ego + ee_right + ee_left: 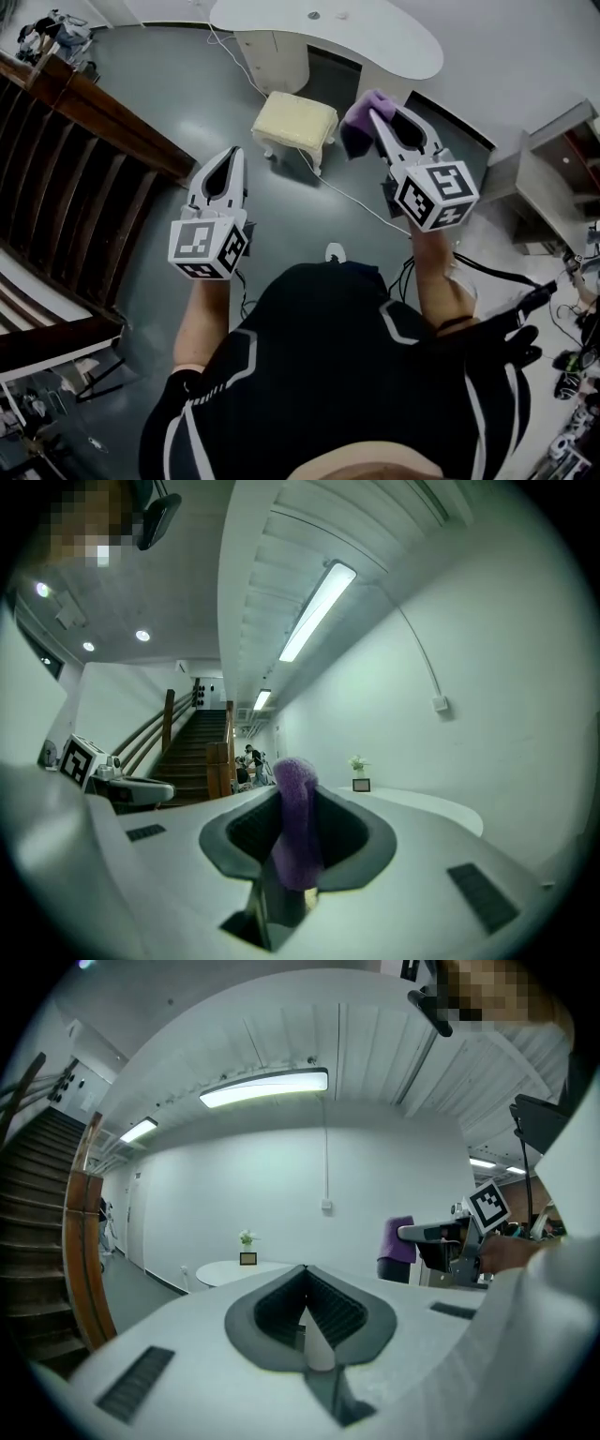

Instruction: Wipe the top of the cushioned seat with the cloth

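- While both grippers are held up in front of the person, the right gripper (377, 116) is clamped on a purple cloth (296, 829).
- In the right gripper view the cloth looks fuzzy. It is pinched into a narrow upright fold, and its rounded top rises past the jaw tips.
- From the head view the cloth shows as a bunched lump at the jaw tips, lilac on top and darker underneath.
- The cloth hangs in the air to the right of the cushioned seat (294, 120) and does not touch it.
- The seat is a small rectangular stool with a pale yellow, textured cushion on white curved legs.
- It stands on the grey floor (159, 103), just in front of a white table (375, 37).
- A white cable (352, 195) crosses the floor by the seat's right legs.
- The left gripper (234, 152) has its jaws together on nothing.
- A wooden staircase (56, 178) runs along the left.
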`<state>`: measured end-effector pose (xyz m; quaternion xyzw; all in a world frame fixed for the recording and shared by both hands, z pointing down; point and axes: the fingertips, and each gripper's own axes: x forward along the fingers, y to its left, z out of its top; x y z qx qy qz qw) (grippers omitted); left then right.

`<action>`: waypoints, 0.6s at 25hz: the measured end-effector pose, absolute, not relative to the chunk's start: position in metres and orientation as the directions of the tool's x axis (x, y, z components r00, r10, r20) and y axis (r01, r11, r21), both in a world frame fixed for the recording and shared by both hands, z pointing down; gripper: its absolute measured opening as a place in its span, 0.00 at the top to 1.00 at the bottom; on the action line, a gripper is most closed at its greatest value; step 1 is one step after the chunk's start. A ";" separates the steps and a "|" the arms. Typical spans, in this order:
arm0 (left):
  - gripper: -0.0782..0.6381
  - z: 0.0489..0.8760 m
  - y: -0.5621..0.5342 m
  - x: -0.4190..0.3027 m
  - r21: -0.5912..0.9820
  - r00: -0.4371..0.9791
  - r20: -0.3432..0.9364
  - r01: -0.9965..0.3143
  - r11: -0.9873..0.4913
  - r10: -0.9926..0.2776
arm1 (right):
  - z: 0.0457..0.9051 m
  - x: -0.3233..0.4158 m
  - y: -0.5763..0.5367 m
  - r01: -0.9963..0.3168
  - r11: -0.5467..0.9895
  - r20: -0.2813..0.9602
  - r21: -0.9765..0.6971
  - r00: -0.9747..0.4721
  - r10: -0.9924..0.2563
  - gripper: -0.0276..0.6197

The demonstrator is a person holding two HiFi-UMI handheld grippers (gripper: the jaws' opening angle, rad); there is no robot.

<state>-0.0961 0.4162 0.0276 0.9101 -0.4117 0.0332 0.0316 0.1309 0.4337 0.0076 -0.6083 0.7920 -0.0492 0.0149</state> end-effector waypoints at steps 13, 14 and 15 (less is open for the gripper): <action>0.89 0.055 0.313 -0.041 0.052 0.682 0.135 -0.729 -0.682 -0.719 | 0.035 0.177 0.342 -0.958 0.266 0.085 -0.110 -0.276 -0.957 0.80; 0.89 0.059 0.303 -0.041 0.061 0.690 0.137 -0.722 -0.690 -0.710 | 0.038 0.175 0.334 -0.960 0.261 0.091 -0.105 -0.271 -0.958 0.80; 0.89 0.063 0.293 -0.040 0.070 0.701 0.138 -0.712 -0.699 -0.700 | 0.040 0.173 0.325 -0.962 0.255 0.096 -0.099 -0.264 -0.960 0.80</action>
